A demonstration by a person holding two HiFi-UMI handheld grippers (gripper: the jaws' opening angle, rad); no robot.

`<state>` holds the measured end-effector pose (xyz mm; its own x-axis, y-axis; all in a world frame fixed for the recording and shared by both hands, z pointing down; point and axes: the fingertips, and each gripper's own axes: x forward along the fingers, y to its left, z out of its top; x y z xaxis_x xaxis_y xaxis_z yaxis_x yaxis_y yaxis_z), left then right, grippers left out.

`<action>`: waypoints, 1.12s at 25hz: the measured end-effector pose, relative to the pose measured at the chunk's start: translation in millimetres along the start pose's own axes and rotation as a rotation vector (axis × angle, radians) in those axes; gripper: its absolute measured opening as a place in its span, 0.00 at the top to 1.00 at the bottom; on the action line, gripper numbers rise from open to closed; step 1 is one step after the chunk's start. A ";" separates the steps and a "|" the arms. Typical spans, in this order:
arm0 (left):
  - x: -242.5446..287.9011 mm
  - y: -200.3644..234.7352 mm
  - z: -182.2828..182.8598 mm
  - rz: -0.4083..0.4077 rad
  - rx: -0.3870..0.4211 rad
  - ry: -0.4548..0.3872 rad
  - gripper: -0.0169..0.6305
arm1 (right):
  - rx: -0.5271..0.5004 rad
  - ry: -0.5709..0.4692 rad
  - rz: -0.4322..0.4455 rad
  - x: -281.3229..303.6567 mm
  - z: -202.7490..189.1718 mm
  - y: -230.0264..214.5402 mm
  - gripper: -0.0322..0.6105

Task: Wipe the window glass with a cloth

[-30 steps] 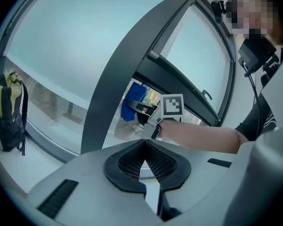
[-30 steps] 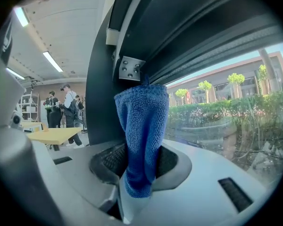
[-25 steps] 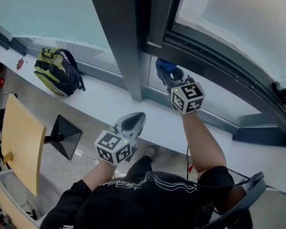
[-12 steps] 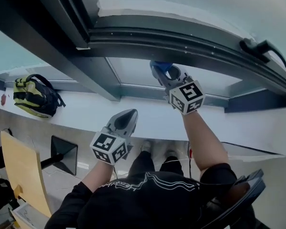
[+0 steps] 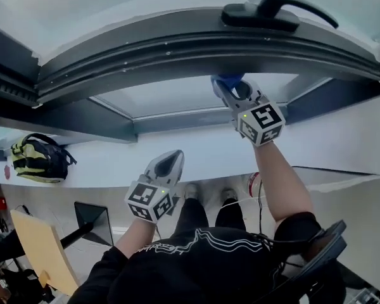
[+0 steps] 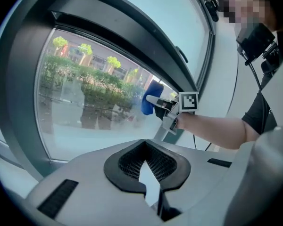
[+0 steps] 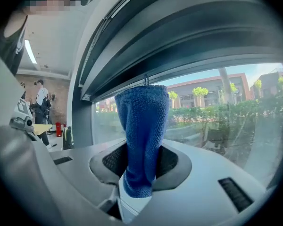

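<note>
Blue cloth (image 5: 227, 80) is pinched in my right gripper (image 5: 233, 88) at the low window glass (image 5: 171, 97) in the head view, while my left gripper (image 5: 169, 163) hangs over the white sill (image 5: 101, 160). My left gripper view shows jaws pressed together, empty. My right gripper view shows the cloth upright between clamped jaws.

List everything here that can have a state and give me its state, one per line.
Right gripper, jaws shut on the cloth.
Cloth, clamped, folded end sticking up toward the window glass.
Left gripper, jaws shut, empty.
Window handle, lying flat along the frame.
Backpack, lying on the ledge.
</note>
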<state>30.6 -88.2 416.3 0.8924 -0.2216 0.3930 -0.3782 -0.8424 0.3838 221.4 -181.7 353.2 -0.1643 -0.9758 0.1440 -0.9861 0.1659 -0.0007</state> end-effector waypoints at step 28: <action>140.4 -196.2 -17.7 -0.148 0.076 0.108 0.96 | 0.109 0.017 -0.548 -240.5 -43.7 -309.9 0.78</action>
<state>225.8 54.7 411.0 0.9039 -0.0417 0.4258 -0.2213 -0.8974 0.3818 567.6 7.8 362.0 0.3728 -0.9126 0.1676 -0.9240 -0.3817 -0.0232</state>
